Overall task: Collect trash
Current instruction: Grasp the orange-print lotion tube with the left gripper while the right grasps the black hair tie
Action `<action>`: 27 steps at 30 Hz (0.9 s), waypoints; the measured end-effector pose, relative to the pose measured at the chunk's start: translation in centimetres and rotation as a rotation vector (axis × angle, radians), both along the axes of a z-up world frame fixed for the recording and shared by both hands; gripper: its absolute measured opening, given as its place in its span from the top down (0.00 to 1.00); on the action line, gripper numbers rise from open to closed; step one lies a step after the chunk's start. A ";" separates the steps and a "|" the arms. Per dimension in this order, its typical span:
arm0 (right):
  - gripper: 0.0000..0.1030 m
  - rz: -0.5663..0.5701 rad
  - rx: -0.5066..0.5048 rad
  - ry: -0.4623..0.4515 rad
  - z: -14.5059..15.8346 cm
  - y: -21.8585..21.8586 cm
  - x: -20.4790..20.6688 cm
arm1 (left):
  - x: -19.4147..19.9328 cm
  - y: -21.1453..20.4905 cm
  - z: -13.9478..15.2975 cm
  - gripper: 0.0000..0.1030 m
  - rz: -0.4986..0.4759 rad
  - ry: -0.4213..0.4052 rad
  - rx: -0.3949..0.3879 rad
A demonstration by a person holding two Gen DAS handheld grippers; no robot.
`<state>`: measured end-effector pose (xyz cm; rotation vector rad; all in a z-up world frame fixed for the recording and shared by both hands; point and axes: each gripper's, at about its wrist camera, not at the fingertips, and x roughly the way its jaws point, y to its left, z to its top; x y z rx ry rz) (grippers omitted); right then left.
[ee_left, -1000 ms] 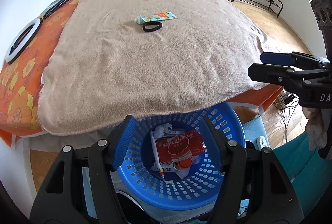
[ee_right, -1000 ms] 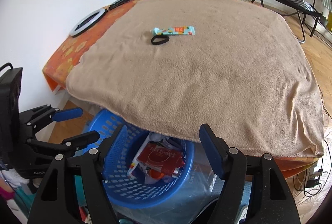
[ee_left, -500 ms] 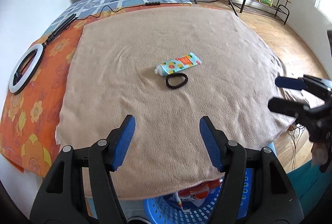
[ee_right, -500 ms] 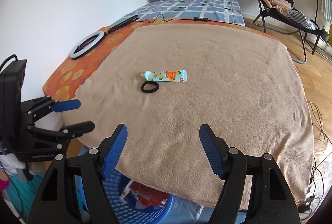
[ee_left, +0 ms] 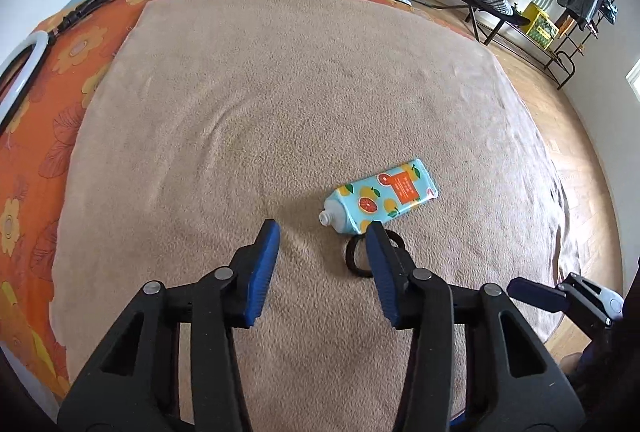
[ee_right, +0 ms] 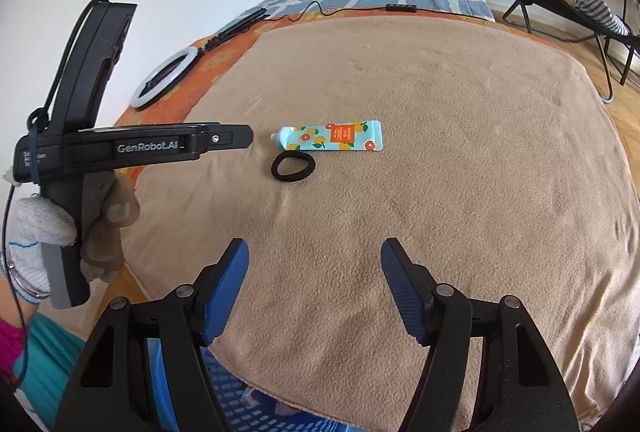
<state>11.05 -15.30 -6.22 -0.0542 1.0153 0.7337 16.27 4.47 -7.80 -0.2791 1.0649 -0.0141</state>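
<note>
Both grippers have risen from the blue basket (ee_right: 224,398) and are now hanging over the tan blanket (ee_left: 280,103). "GenRobot.AI" is showing on the left gripper (ee_left: 320,228), its jaws spread wide just short of the fruit-printed tube (ee_left: 380,197) and the black hair tie (ee_left: 360,256) touching it. The right gripper (ee_right: 314,246) is hovering wide open, nearer the blanket's edge. A ring light (ee_right: 166,77) is lying on the orange sheet (ee_left: 48,79).
</note>
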 end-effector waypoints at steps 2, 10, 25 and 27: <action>0.42 -0.004 0.008 0.019 -0.4 0.4 0.6 | 0.9 0.2 -0.7 0.68 0.009 0.016 -0.022; 0.55 -0.018 0.030 0.079 -1.9 1.7 2.5 | 3.0 -0.3 -2.3 0.76 0.016 0.039 -0.024; 0.64 -0.026 0.013 0.084 -3.3 4.3 4.0 | 2.7 0.9 -2.4 0.85 0.035 0.018 0.112; 0.64 -0.026 0.003 0.079 -3.5 4.8 4.0 | 2.4 1.5 -2.4 0.85 0.045 0.020 0.121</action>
